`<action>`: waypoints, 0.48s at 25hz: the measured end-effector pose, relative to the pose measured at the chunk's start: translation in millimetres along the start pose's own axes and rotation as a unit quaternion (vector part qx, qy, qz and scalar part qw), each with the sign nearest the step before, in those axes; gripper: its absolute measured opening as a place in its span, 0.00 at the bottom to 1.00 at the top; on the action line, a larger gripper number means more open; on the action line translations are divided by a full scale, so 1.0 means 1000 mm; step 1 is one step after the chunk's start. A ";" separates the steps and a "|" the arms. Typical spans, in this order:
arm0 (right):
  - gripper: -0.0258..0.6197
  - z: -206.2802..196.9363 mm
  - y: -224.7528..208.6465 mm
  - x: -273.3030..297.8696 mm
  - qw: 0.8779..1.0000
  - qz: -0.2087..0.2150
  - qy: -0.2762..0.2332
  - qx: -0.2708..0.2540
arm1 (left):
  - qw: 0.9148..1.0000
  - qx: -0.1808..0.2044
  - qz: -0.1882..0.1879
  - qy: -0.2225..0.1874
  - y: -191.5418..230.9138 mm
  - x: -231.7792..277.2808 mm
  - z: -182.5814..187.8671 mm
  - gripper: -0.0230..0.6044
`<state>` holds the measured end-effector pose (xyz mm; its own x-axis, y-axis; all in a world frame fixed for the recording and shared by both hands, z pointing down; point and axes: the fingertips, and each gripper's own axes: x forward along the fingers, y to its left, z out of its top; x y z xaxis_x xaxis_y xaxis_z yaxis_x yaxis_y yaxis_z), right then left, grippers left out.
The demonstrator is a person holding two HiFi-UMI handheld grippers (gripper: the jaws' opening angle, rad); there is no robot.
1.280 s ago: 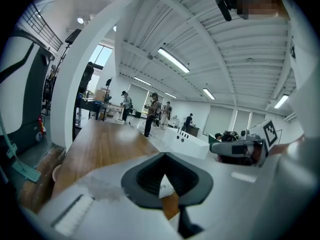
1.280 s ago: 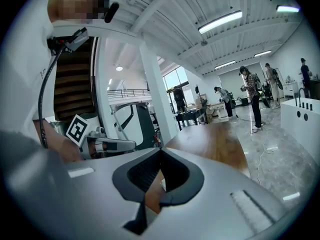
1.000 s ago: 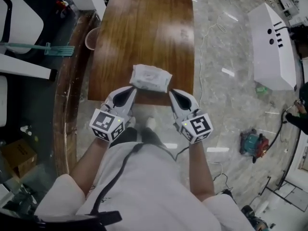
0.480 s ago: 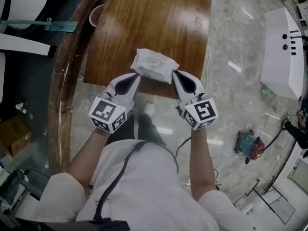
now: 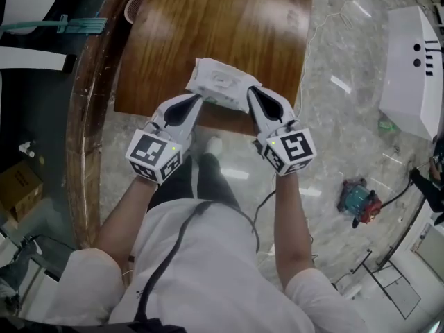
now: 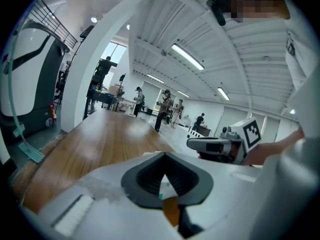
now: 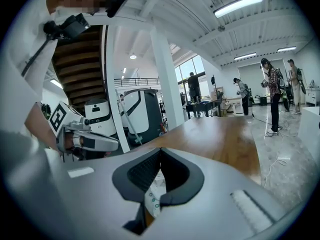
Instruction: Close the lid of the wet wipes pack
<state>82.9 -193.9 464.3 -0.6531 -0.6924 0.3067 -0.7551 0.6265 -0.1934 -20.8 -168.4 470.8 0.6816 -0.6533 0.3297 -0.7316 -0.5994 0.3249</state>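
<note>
Overhead, the wet wipes pack (image 5: 222, 83) is held over the table's (image 5: 208, 19) near edge, pinched at both ends, probably for steadying. The left gripper (image 6: 165, 163) is seen clamped on its wrapper edge. The right gripper (image 7: 159, 156) is likewise closed on the pack.

One pack (image 5: 223, 82). Two grippers, the left gripper (image 5: 197, 101) and the right gripper (image 5: 251, 93); each has two jaws and one marker cube, so there are two cubes in all. One tabletop (image 5: 208, 19). One person (image 5: 208, 269) wears the rig, with two forearms showing. On the floor around: one round bin (image 5: 132, 7), one green mop (image 5: 76, 25), one cardboard box (image 5: 19, 194), one white cabinet (image 5: 416, 68) and one teal-and-red tool (image 5: 358, 201). In the right gripper view at least four people (image 7: 270, 91) stand far off.
</note>
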 end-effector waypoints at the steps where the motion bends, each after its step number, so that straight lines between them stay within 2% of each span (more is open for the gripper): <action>1: 0.05 -0.002 -0.002 0.002 1.000 -0.001 0.000 0.001 | 1.000 -0.001 0.000 0.003 0.002 0.001 -0.003 0.04; 8: 0.06 -0.015 -0.016 0.016 1.000 -0.009 0.004 0.001 | 1.000 -0.006 -0.001 0.026 0.013 0.011 -0.027 0.04; 12: 0.13 -0.026 -0.023 0.025 1.000 -0.011 0.010 0.000 | 0.999 -0.004 -0.001 0.035 0.022 0.021 -0.037 0.04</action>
<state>85.5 -216.5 501.1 -0.6346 -0.6992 0.3292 -0.7695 0.6111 -0.1854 -22.1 -178.2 517.2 0.6822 -0.6182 0.3905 -0.7307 -0.5962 0.3327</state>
